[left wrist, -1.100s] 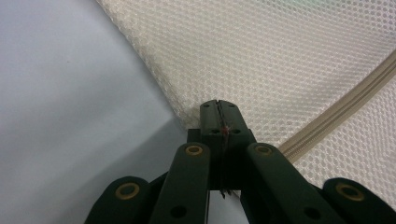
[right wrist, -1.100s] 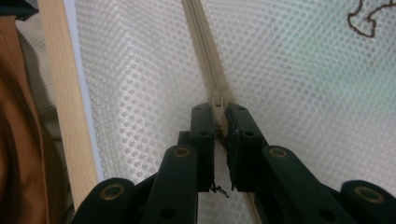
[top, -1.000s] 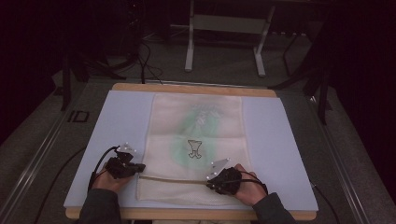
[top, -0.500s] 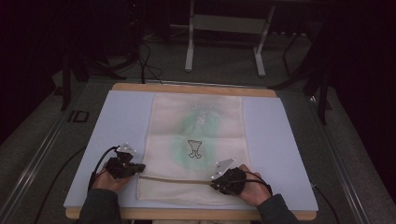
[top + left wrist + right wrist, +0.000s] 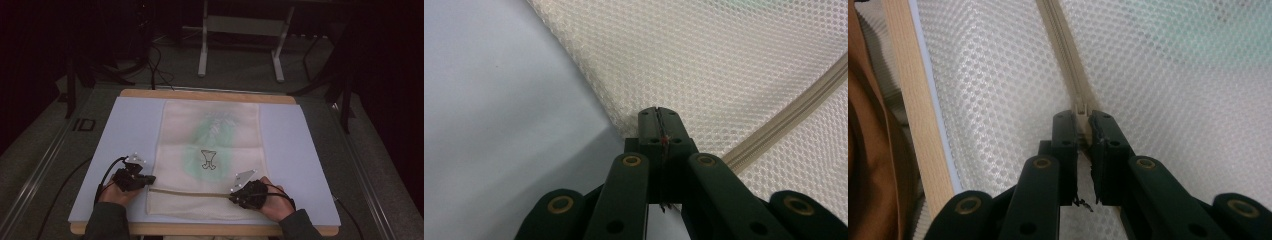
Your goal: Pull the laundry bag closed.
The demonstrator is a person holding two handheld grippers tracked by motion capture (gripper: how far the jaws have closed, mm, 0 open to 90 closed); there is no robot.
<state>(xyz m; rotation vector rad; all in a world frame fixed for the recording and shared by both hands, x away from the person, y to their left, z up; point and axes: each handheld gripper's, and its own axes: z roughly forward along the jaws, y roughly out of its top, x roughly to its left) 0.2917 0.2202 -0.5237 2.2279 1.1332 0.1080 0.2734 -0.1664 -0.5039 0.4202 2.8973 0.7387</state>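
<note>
A cream mesh bag (image 5: 210,150) lies flat on the blue mat (image 5: 130,135), with something green showing through the mesh. Its tan zipper (image 5: 190,193) runs across the near end. My left gripper (image 5: 150,180) is at the bag's left edge, by the zipper's left end. In the left gripper view it (image 5: 658,117) is shut on the edge of the mesh (image 5: 704,60). At the zipper's right end, my right gripper (image 5: 234,197) is shut on the zipper pull (image 5: 1082,111), and the zipper track (image 5: 1060,40) runs away from its jaws.
The mat lies on a wooden table whose front edge (image 5: 918,115) is close behind the right gripper. Bare mat (image 5: 300,150) flanks the bag on both sides. Metal stand legs (image 5: 202,50) and cables are on the floor beyond the table.
My right gripper has shifted slightly to the right along the zipper line. The left gripper has stayed where it was.
</note>
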